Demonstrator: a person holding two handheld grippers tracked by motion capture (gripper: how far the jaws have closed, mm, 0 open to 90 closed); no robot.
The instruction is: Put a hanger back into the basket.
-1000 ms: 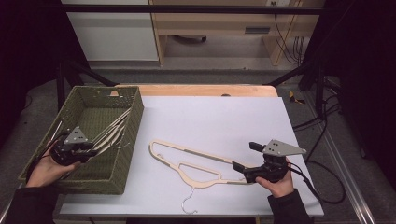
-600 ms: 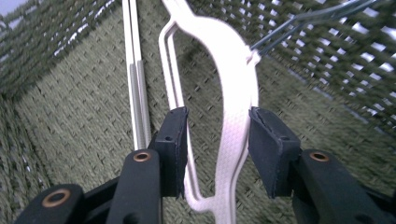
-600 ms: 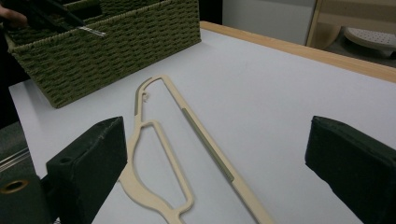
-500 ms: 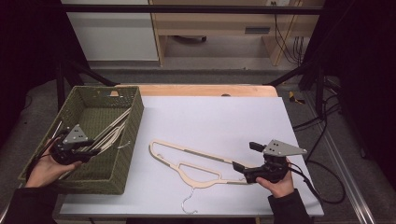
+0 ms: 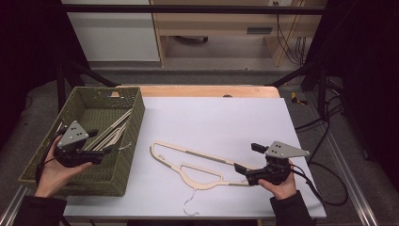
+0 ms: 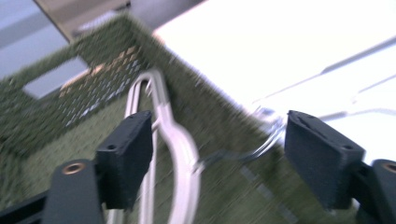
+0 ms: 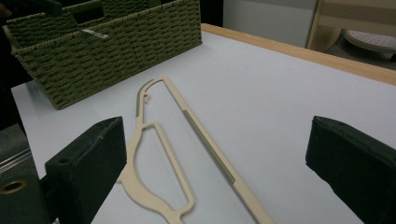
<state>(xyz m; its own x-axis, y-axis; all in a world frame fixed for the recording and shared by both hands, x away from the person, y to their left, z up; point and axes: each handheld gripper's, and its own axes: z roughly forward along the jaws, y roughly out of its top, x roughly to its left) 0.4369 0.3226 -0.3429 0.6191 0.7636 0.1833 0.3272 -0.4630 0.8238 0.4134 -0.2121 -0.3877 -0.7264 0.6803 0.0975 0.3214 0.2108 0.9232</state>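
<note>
A green woven basket stands at the table's left with several pale hangers lying in it. My left gripper hovers over the basket's near part. Its jaws have just been opening and now stand wide. In the left gripper view the hangers lie below and between the pads without touching them. A cream hanger lies flat on the white table. My right gripper rests open at that hanger's right end. The hanger's bar runs between the pads, untouched.
The basket's wall stands to the hanger's left. White tabletop stretches beyond the hanger to a wooden far edge. The hanger's metal hook lies near the front edge. A cable trails right from my right gripper.
My left gripper has opened and let go of the hangers, which now lie lower in the basket. It has drawn back toward the left and risen. The right gripper stays still.
</note>
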